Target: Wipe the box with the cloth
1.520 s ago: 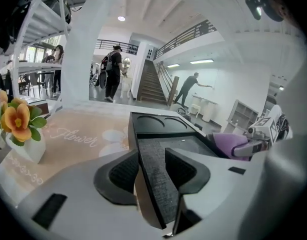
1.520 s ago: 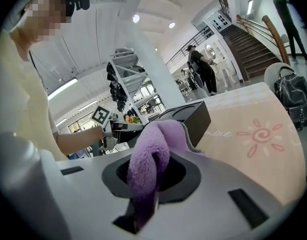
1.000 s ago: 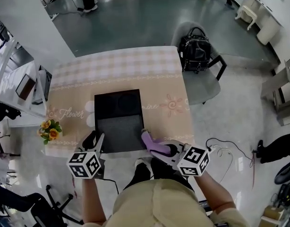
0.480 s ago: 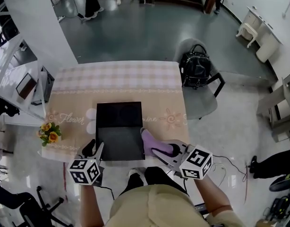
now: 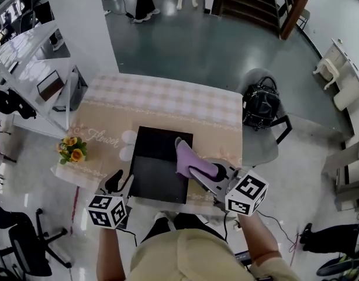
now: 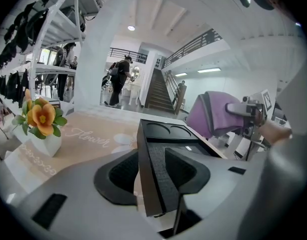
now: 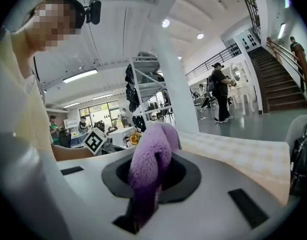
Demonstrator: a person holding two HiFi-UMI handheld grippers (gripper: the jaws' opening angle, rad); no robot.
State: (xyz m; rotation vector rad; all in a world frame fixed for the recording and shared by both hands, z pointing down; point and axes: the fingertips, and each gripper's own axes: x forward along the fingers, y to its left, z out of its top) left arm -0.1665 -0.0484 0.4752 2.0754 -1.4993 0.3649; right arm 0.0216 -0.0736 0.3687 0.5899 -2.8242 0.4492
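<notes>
A flat black box (image 5: 159,157) lies on the flower-print table (image 5: 162,104). At the box's near left corner, my left gripper (image 5: 122,183) is shut on the side wall; in the left gripper view that wall (image 6: 148,169) stands between the dark pads. My right gripper (image 5: 194,170) is shut on a purple cloth (image 5: 185,156), which rests over the right part of the box top. In the right gripper view the cloth (image 7: 148,169) bulges up out of the jaws and hides the box. From the left gripper view the cloth (image 6: 213,114) shows at the right.
A small pot of orange flowers (image 5: 74,149) stands at the table's left edge, with two white discs (image 5: 128,137) beside the box. A grey chair (image 5: 264,142) holding a black bag (image 5: 262,107) is at the right. White shelves (image 5: 27,57) stand at the left.
The right gripper has carried the purple cloth from the box's near right corner farther up along its right side. The left gripper stays at the near left corner.
</notes>
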